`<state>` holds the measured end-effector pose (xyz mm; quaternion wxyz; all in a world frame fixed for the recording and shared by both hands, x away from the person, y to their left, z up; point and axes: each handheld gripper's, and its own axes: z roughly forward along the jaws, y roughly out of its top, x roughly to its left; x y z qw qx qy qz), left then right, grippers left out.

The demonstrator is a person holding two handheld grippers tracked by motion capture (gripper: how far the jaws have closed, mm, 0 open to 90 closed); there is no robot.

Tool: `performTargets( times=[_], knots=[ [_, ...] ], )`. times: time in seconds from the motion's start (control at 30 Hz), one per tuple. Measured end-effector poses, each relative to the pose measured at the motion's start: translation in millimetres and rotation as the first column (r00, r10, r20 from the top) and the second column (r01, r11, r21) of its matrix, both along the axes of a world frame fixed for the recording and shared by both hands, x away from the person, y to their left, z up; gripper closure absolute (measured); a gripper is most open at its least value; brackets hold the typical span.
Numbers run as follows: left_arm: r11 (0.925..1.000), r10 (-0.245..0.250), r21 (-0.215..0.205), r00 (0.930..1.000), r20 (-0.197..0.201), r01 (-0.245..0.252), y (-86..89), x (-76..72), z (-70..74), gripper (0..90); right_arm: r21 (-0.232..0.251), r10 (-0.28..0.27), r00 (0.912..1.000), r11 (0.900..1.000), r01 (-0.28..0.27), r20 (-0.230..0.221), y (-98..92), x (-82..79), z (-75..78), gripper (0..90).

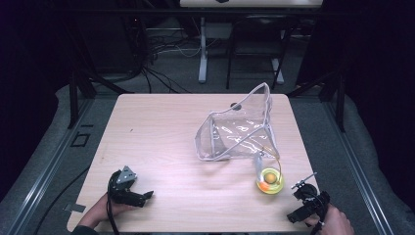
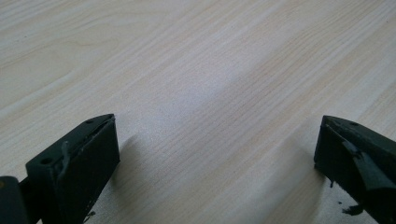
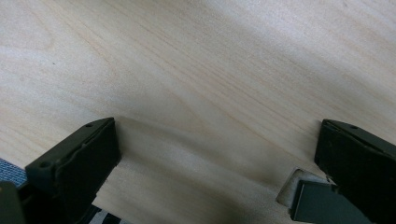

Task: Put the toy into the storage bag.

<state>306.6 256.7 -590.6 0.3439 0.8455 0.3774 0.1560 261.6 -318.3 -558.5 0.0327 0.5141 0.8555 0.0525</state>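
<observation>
Apparently nothing is in hand yet: the left gripper (image 1: 131, 192) and right gripper (image 1: 307, 205) rest at the bench's (image 1: 161, 127) near corners, fingers released and empty. A clear pouch (image 1: 238, 128) stands mid-bench, a small yellow dish (image 1: 269, 180) (orange bit inside) just beside it; next, I judge, comes a reach toward them.

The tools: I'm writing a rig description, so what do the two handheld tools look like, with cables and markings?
Both are black. The left tool carries a grey three-cornered plate on top, and a black cable trails from it. The right tool has a thin rod sticking out. Up close, the fingers are blocky, with small holes near the tips and frayed pads. No markings visible.
</observation>
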Motion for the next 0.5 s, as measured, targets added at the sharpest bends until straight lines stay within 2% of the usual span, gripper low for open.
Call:
performTargets(
  times=[0.5],
  knots=[
    [1.0000, -0.003, 0.000, 1.0000, 0.000, 0.003, 0.2, -0.1, 0.0, 0.0, 0.004, 0.003, 1.0000, 1.000, -0.003, 0.006, -0.6, 0.5, -0.3, 0.0]
  ],
)
